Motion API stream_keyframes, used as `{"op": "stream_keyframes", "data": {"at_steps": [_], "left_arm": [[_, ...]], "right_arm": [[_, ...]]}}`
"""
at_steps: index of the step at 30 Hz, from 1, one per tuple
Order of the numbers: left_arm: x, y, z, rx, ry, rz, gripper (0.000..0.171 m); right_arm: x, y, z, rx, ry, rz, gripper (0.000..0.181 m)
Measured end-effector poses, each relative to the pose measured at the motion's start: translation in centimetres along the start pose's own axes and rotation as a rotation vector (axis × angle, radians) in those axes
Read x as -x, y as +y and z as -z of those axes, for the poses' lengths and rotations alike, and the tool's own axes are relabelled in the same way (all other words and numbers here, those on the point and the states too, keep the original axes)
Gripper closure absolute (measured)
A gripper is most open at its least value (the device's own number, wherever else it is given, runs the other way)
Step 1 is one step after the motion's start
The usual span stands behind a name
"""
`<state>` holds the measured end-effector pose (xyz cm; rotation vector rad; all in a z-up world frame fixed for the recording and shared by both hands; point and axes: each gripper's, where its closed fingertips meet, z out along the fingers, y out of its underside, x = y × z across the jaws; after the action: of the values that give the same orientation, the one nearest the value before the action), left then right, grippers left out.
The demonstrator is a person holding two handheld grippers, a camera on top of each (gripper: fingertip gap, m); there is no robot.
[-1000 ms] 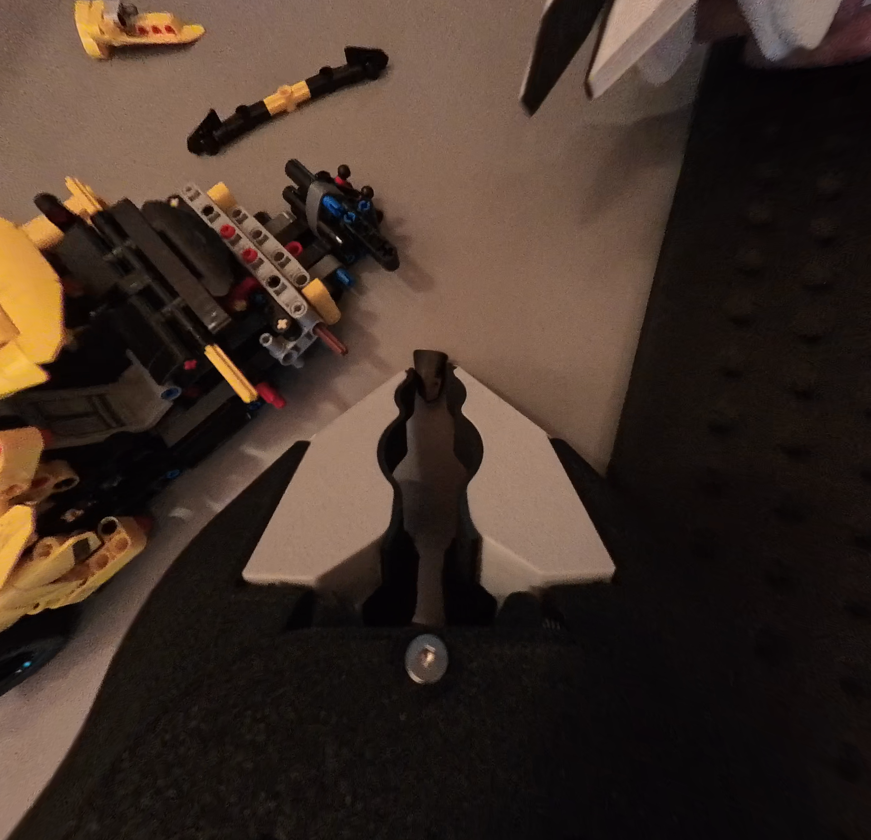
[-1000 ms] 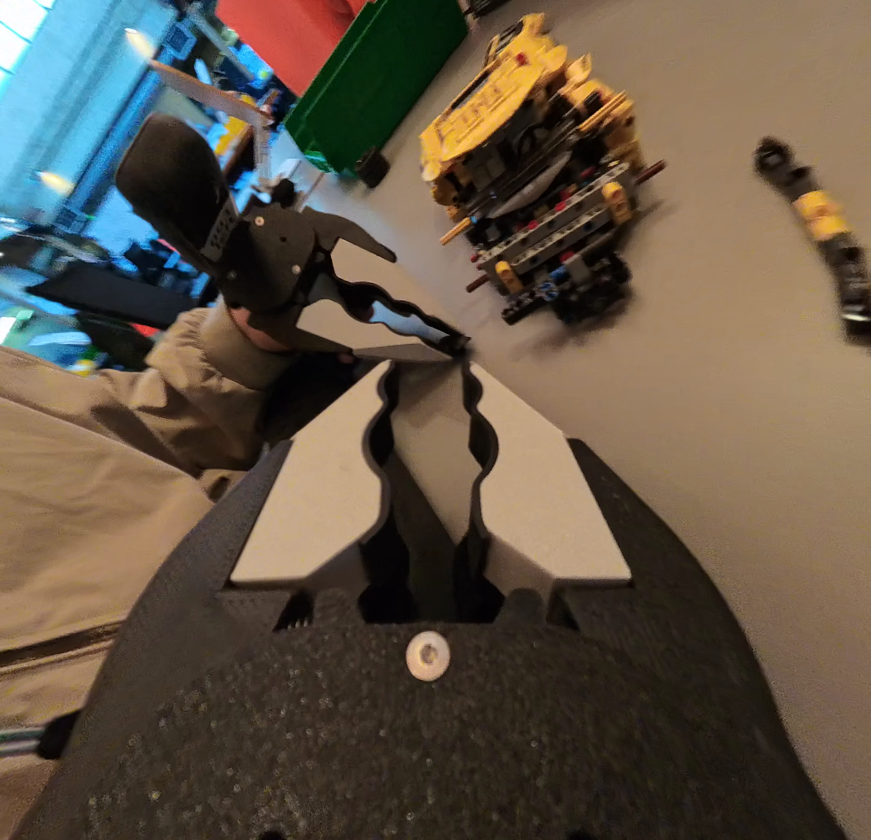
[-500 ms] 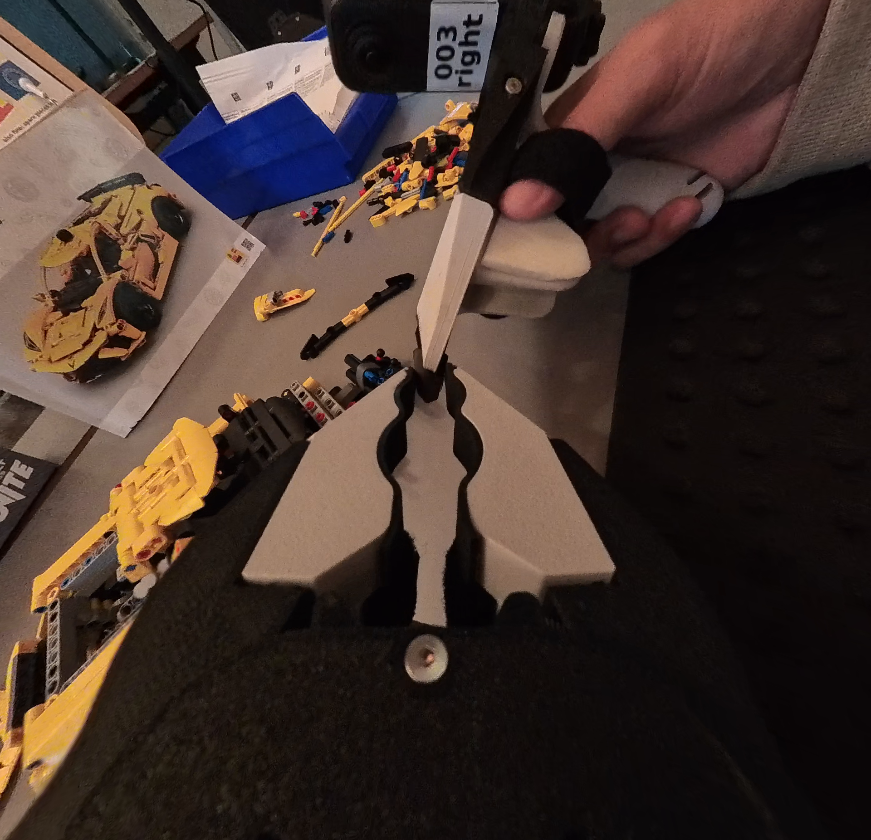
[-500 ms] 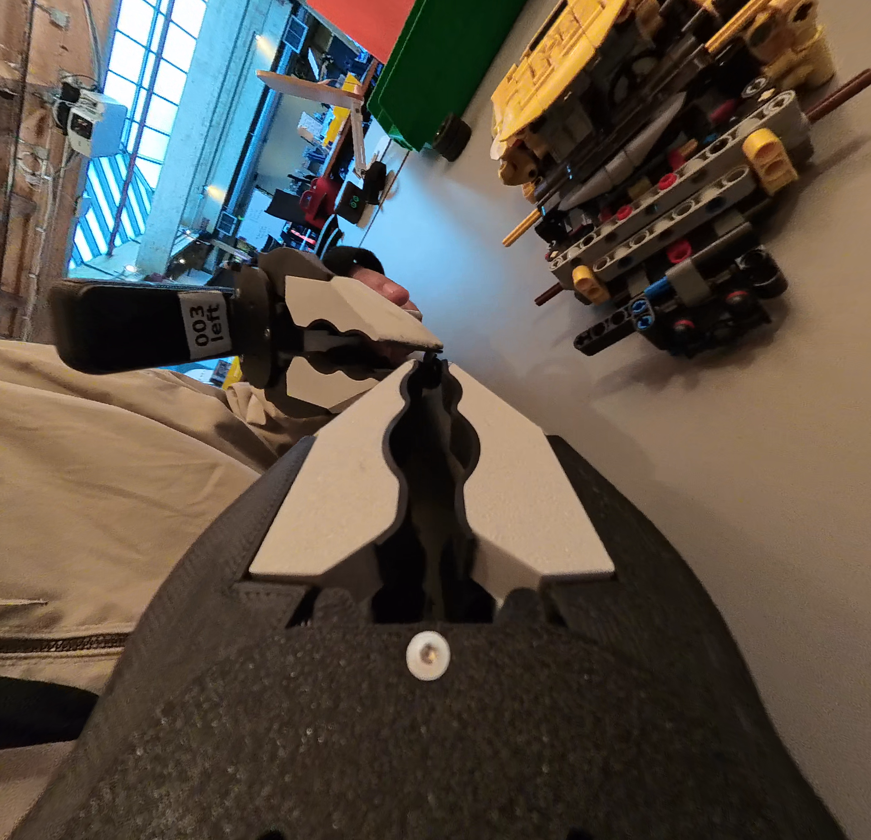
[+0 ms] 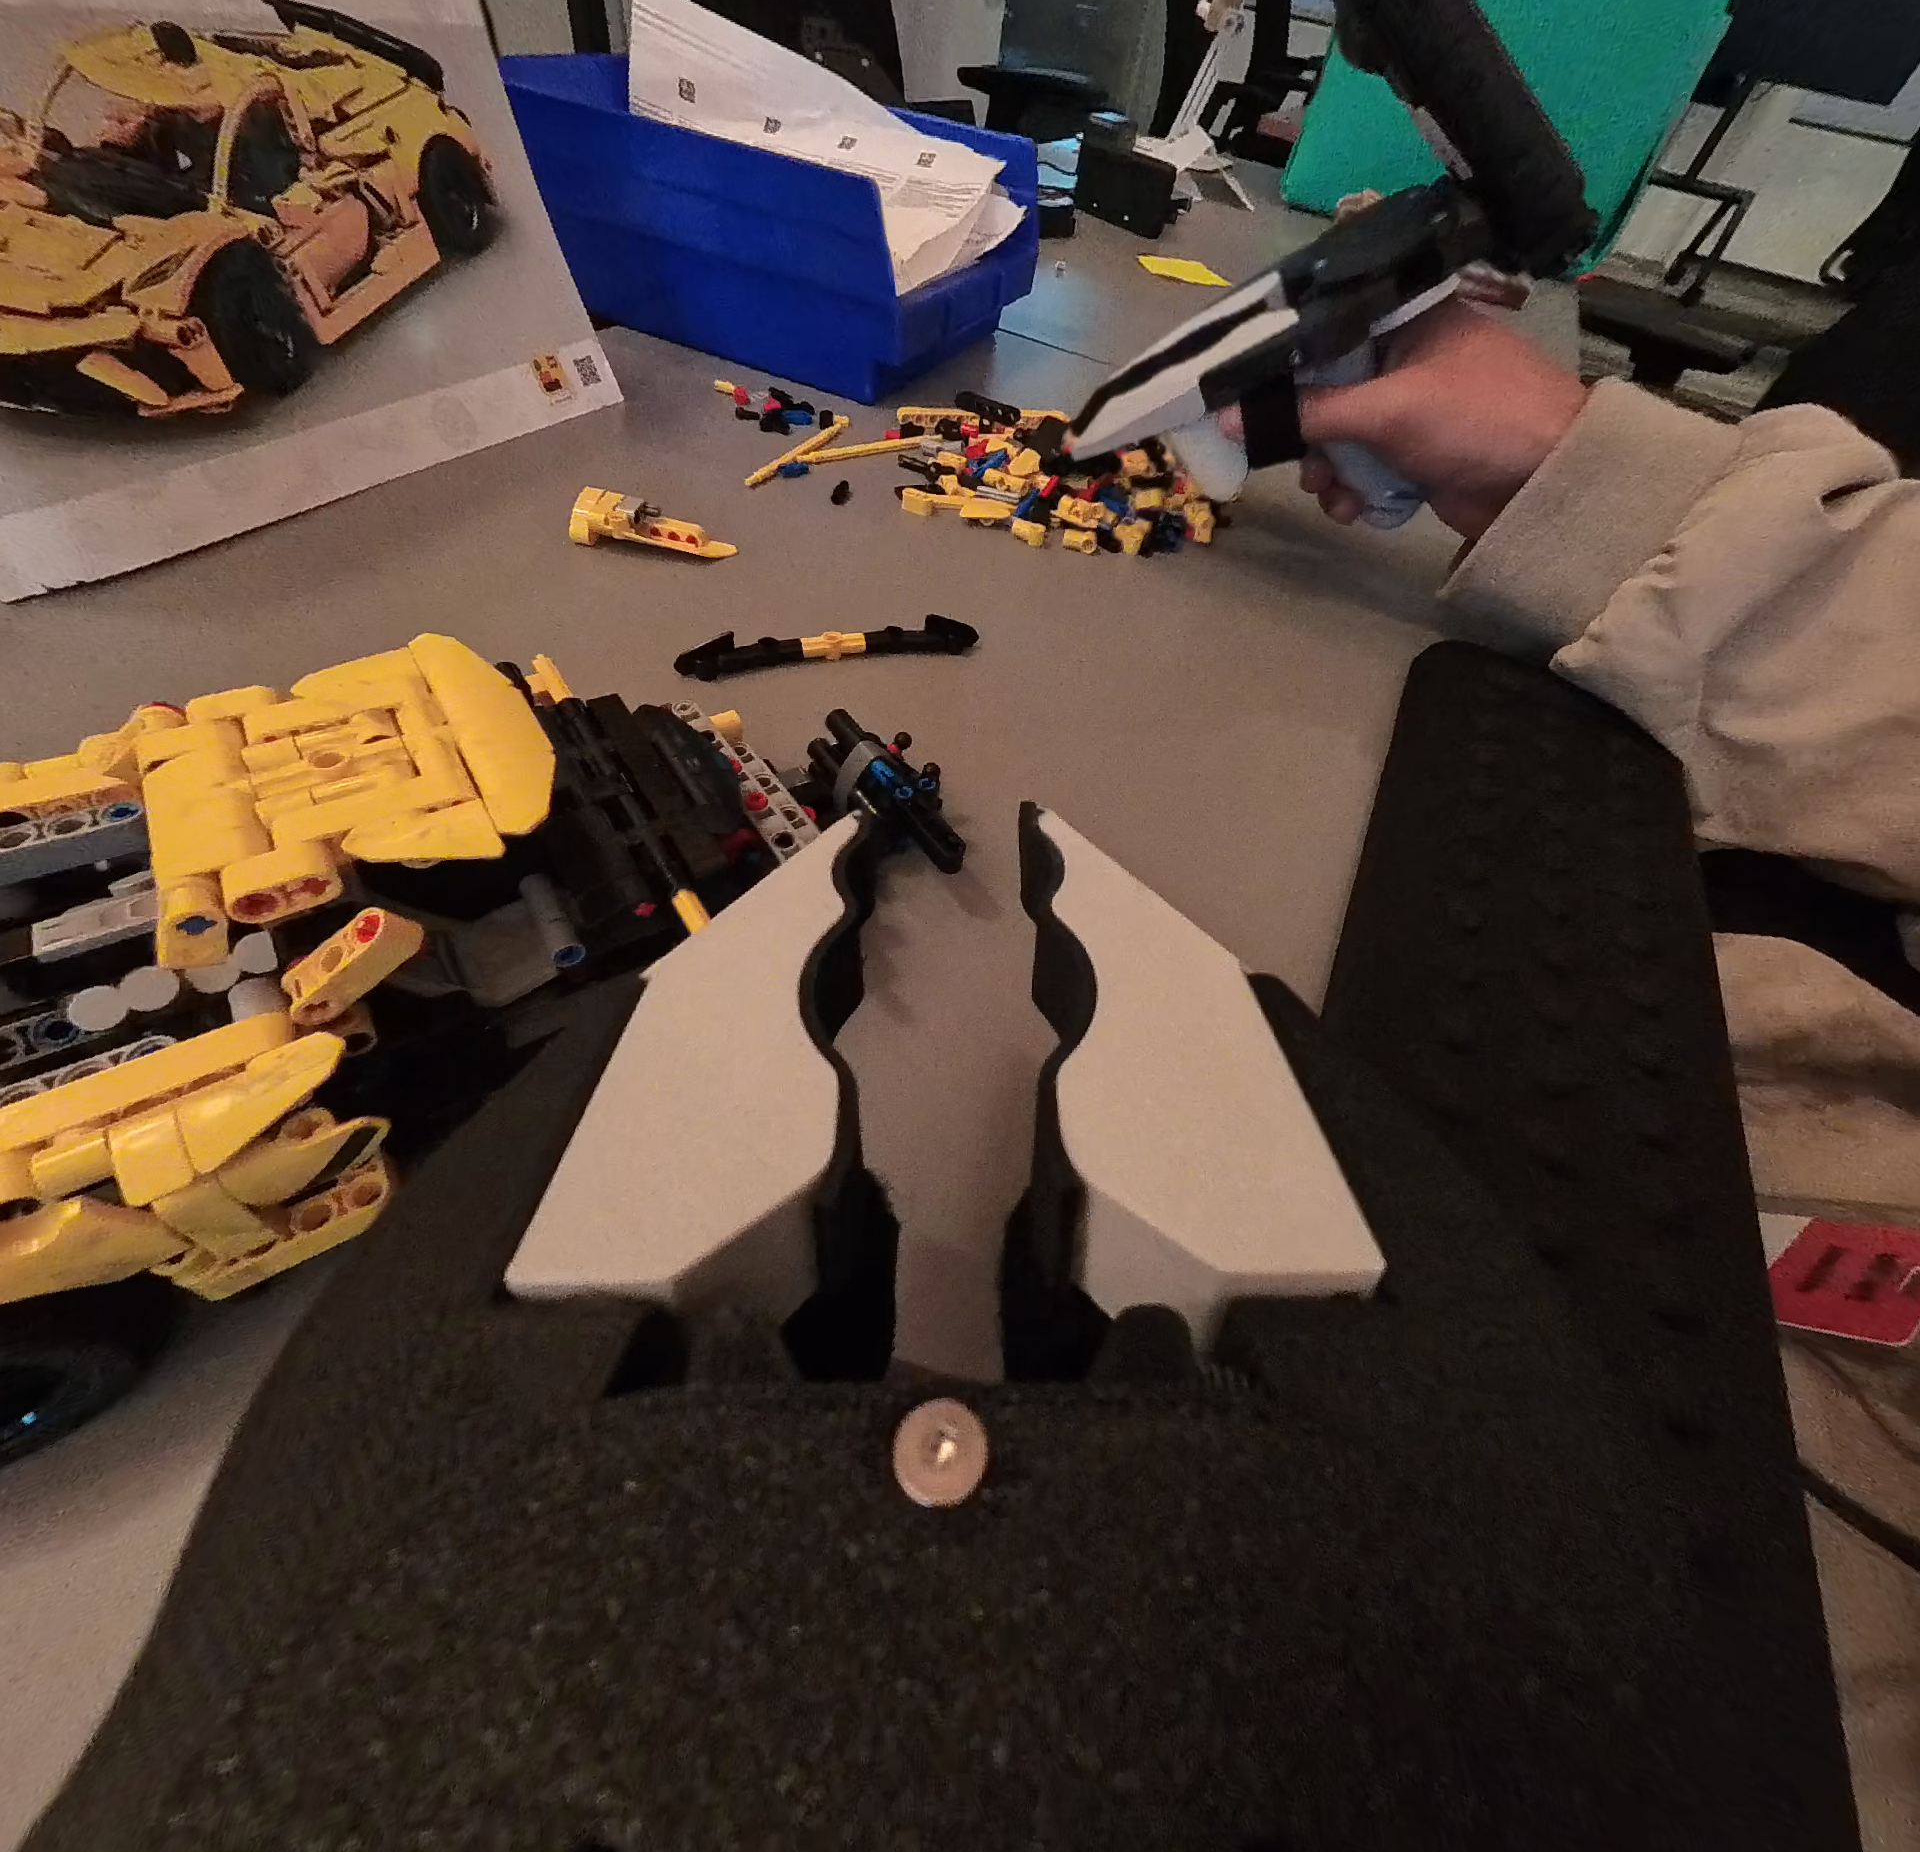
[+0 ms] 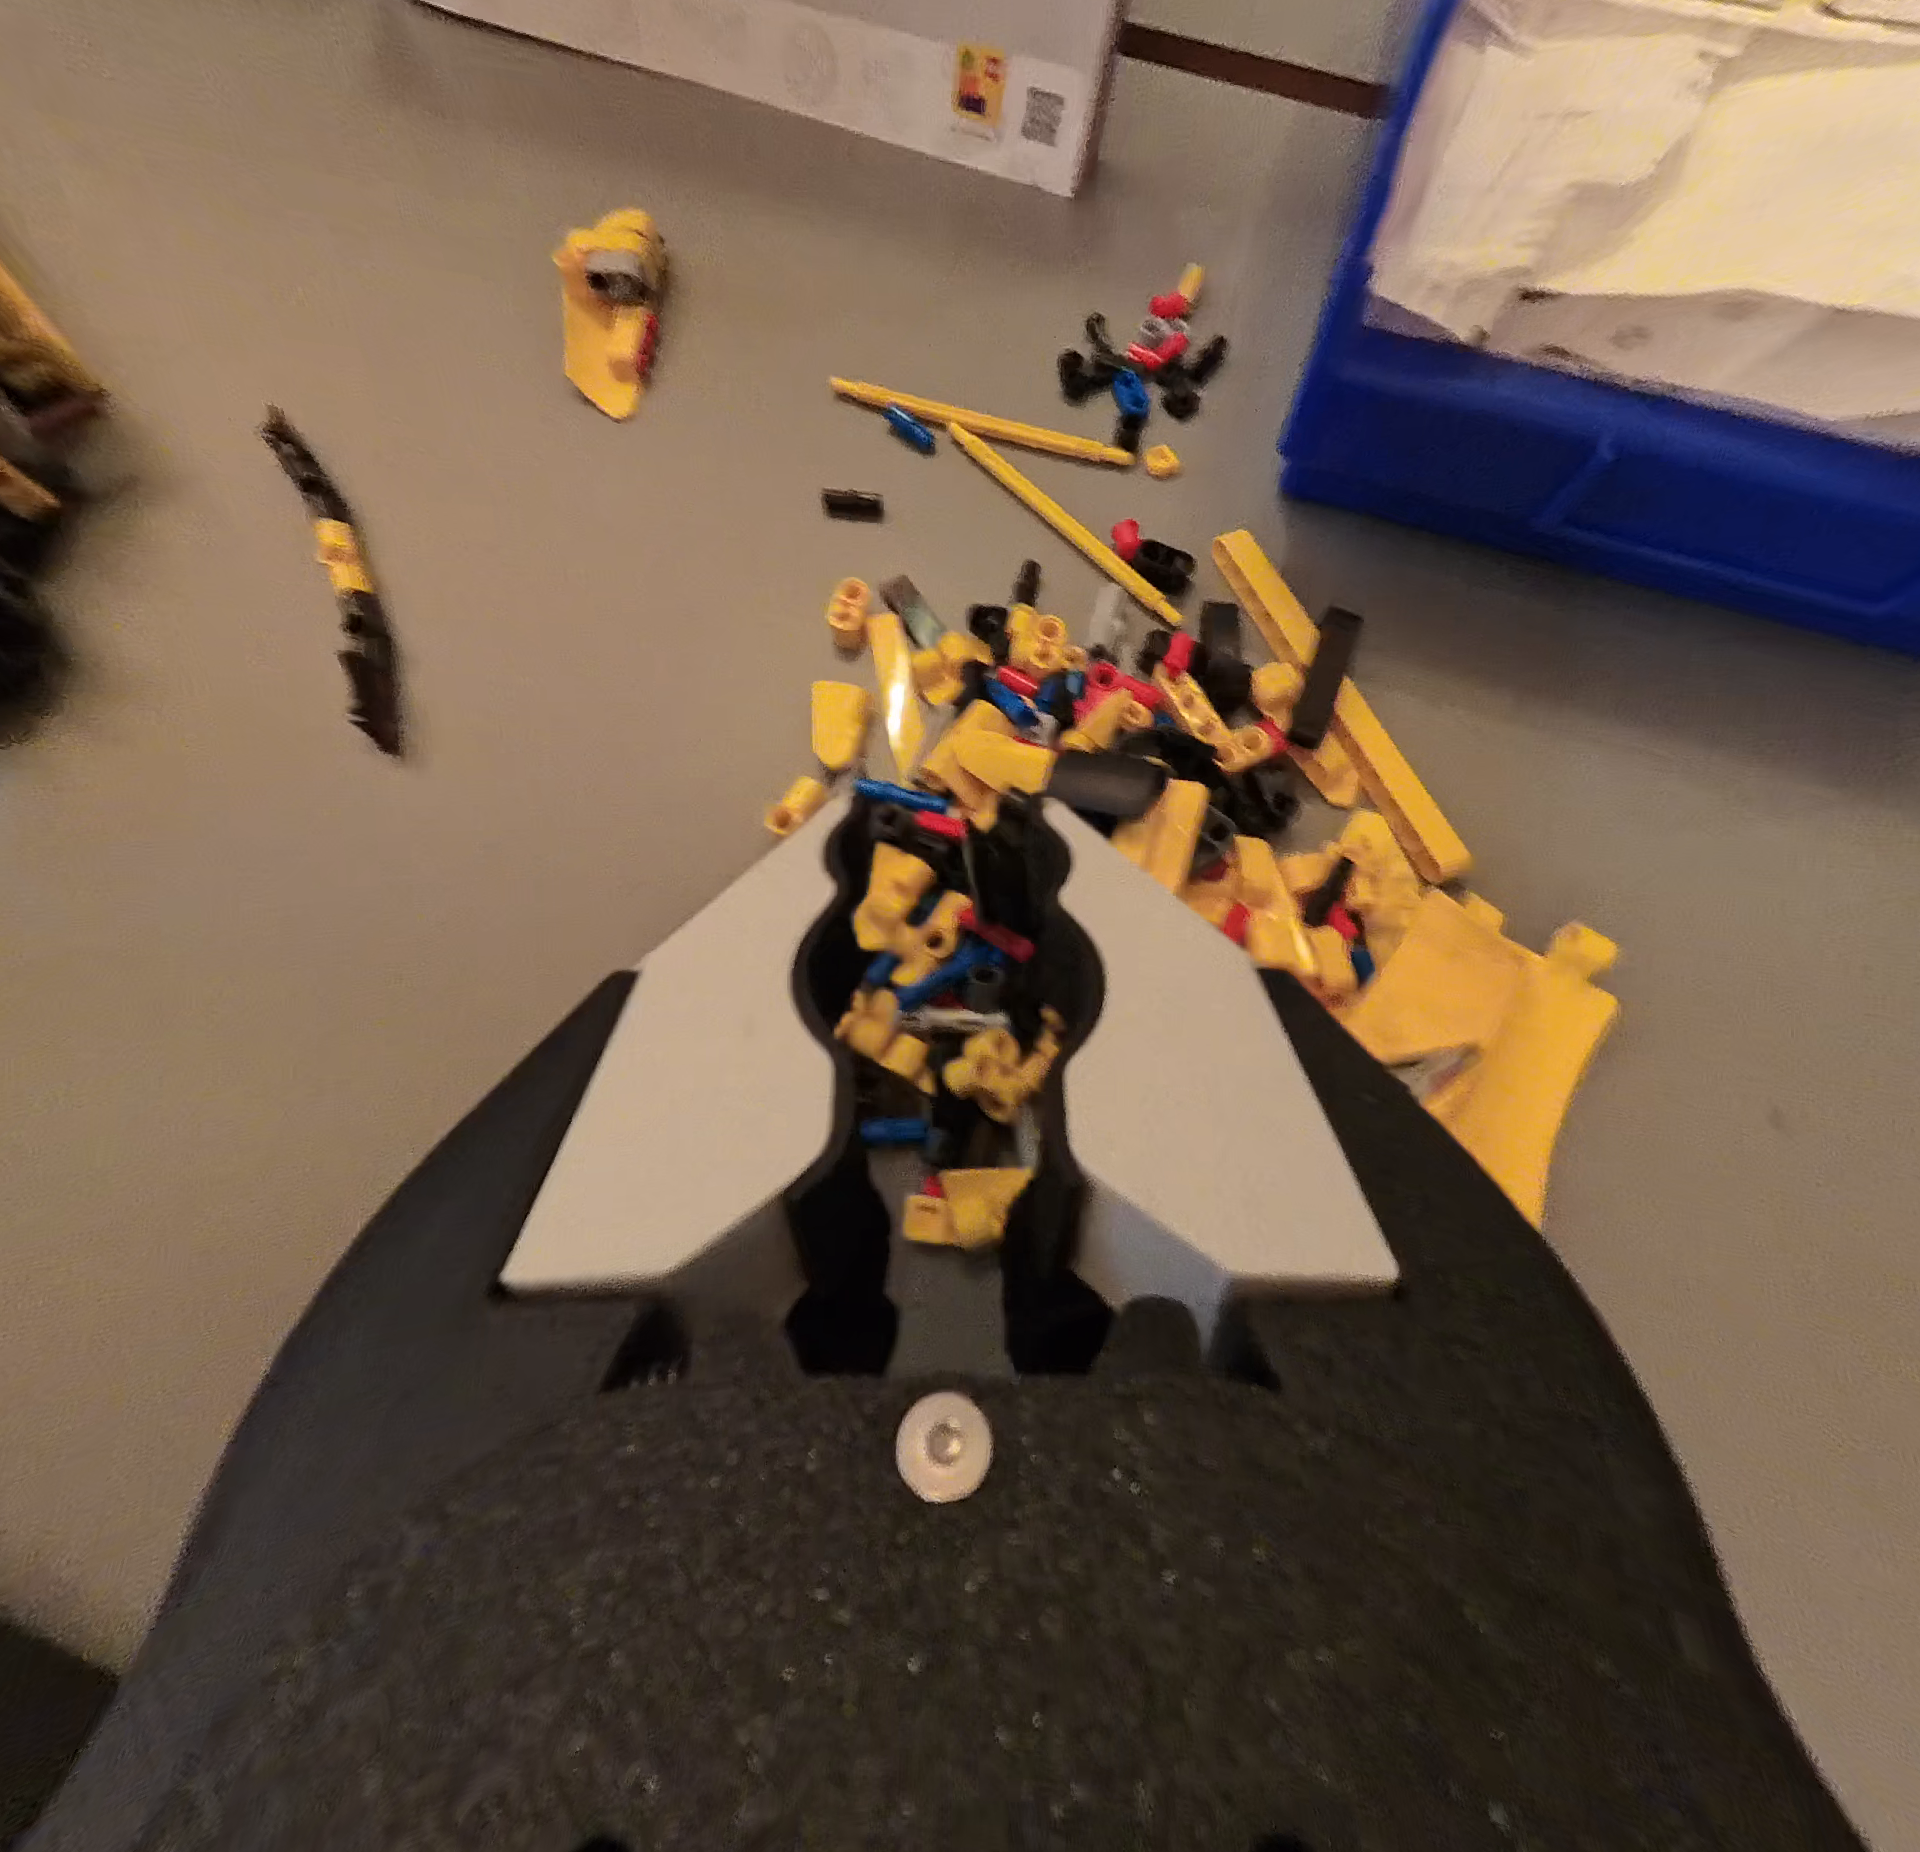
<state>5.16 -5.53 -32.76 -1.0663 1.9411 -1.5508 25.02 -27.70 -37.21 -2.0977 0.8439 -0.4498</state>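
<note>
My left gripper (image 5: 945,815) is open and empty, low over the grey table (image 5: 1143,722). Its left fingertip is next to the black and blue end (image 5: 883,779) of a partly built yellow and black brick car (image 5: 312,867). My right gripper (image 6: 940,810) is open over a pile of small yellow, black, red and blue pieces (image 6: 1143,722). Nothing shows gripped between its fingers. In the left wrist view the right gripper (image 5: 1075,439) is held by a hand, tips down at the pile (image 5: 1060,514).
A black bar with a yellow middle (image 5: 826,645) and a small yellow sub-assembly (image 5: 644,529) lie loose between car and pile. A blue bin with papers (image 5: 769,244) and an instruction booklet (image 5: 260,244) stand behind. A black mat (image 5: 1507,971) covers the table's right side.
Earlier my left gripper was shut on a small dark piece and the right gripper closed on it too. Now both are open, and the right one has moved over the pile.
</note>
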Motion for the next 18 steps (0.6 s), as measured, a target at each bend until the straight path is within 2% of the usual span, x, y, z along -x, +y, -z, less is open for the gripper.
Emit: {"op": "stream_keyframes", "data": {"at_steps": [2, 4, 7, 9, 10, 12, 14, 16, 18], "left_arm": [[-0.1, 0.0, 0.0, -0.006, 0.015, 0.024, 0.146], [-0.8, -0.2, 0.0, -0.016, 0.076, 0.077, 0.146], [-1.0, -0.5, 0.2, -0.039, 0.132, 0.149, 0.146], [-1.0, -0.9, 0.6, -0.066, 0.153, 0.183, 0.146], [-1.0, -1.1, 0.8, -0.083, 0.159, 0.199, 0.146], [-0.8, -1.5, 1.1, -0.109, 0.169, 0.227, 0.146], [-0.5, -1.7, 1.1, -0.118, 0.170, 0.247, 0.146], [-0.4, -1.7, 1.1, -0.115, 0.159, 0.239, 0.146], [-0.3, -1.5, 1.0, -0.105, 0.161, 0.236, 0.146]], "right_arm": [[3.8, -2.0, 0.0, -0.083, -0.137, 0.042, 0.136], [8.8, -3.3, -0.4, -0.124, -0.265, 0.117, 0.141], [12.6, -0.9, -3.1, 0.064, -0.308, 0.207, 0.134], [13.9, 0.2, -4.1, 0.130, -0.364, 0.202, 0.129], [13.9, 0.1, -4.4, 0.128, -0.358, 0.191, 0.131], [14.0, -0.4, -4.6, 0.106, -0.354, 0.202, 0.149], [13.9, -0.1, -5.0, 0.113, -0.340, 0.250, 0.174], [14.5, -0.5, -4.5, 0.100, -0.372, 0.282, 0.175], [16.6, -2.5, -2.4, 0.022, -0.508, 0.245, 0.176]]}}
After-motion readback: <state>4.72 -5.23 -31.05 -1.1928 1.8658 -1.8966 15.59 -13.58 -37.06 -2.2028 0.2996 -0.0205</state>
